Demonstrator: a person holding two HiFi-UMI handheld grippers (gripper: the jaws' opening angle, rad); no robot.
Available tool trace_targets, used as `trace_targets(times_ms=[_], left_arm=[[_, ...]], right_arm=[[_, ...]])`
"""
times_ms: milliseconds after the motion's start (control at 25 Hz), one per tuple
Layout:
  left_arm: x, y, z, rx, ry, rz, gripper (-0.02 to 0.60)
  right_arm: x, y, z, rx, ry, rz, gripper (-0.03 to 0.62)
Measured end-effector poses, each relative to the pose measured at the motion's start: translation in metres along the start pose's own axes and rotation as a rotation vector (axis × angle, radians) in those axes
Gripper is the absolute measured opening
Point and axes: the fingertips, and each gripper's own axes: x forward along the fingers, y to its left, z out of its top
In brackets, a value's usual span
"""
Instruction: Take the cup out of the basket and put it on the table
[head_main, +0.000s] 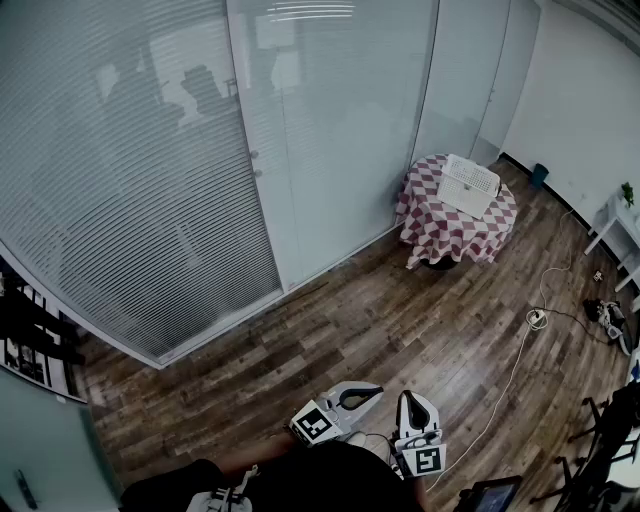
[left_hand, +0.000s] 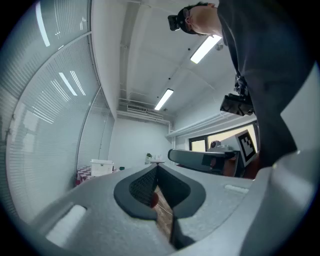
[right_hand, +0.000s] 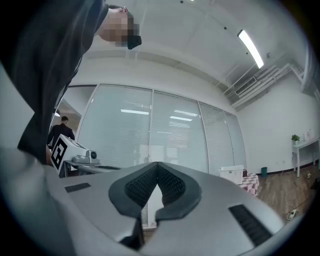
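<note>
The white basket (head_main: 470, 183) stands on a round table with a red-and-white checked cloth (head_main: 450, 228), far across the room. No cup shows; the basket's inside is hidden from here. Both grippers are held close to the person's body at the bottom of the head view. My left gripper (head_main: 372, 392) is shut with nothing in it, its tips meeting in the left gripper view (left_hand: 156, 167). My right gripper (head_main: 415, 397) is also shut and empty (right_hand: 157, 165). The basket shows small in the distance in both gripper views (left_hand: 102, 167) (right_hand: 231, 173).
A glass wall with blinds (head_main: 150, 170) runs along the left and back. Wooden floor lies between me and the table. A white cable (head_main: 515, 365) and a power strip (head_main: 537, 318) lie on the floor at the right, near a white shelf (head_main: 622, 215) and dark furniture (head_main: 610, 430).
</note>
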Motion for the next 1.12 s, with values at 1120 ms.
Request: trace_targets(times_ms=[1120], left_arm=[[0.166, 0.088, -0.030, -0.020, 0.007, 0.140, 0.005]], right_arm=[[0.050, -0.172, -0.058, -0.079, 0.105, 0.110, 0.015]])
